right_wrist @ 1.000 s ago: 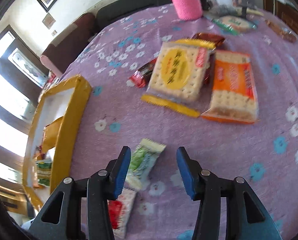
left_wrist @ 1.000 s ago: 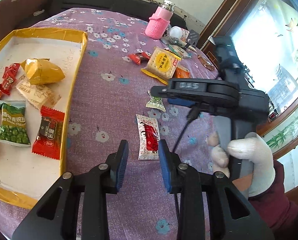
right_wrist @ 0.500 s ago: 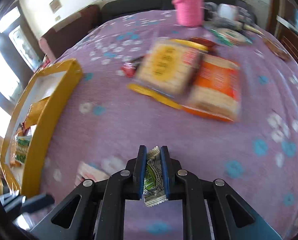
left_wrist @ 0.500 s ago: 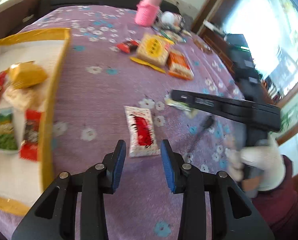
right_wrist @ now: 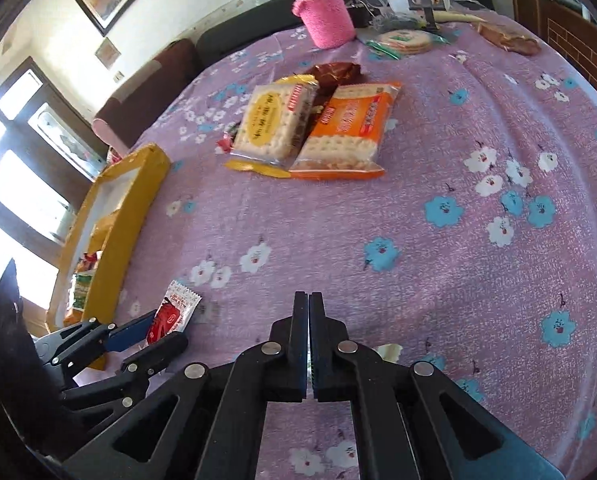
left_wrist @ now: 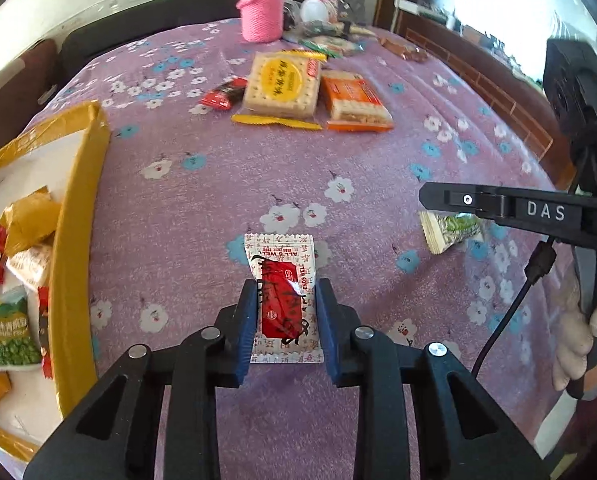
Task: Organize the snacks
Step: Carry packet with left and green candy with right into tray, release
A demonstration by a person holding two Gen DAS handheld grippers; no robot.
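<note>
Red-and-white, the small snack packet (left_wrist: 284, 296) lies flat on the purple flowered surface (left_wrist: 378, 168), right between the fingers of the left gripper (left_wrist: 285, 322). Its long axis runs straight ahead along the fingers, so they flank its two long edges. They have just been closing in on it; they look to be at its edges, and I cannot tell whether they press yet. By my reading the left hand is the one placed for this pick.

The right gripper (right_wrist: 308, 344) has its fingers together, clamped on the green packet (left_wrist: 454, 230), which the left view shows hanging beneath them. The yellow-rimmed tray (left_wrist: 80, 216), already holding several snacks, lies off to the left of both pairs of fingers, nearer the left one. Cracker packs (right_wrist: 310, 128) lie well ahead.
</note>
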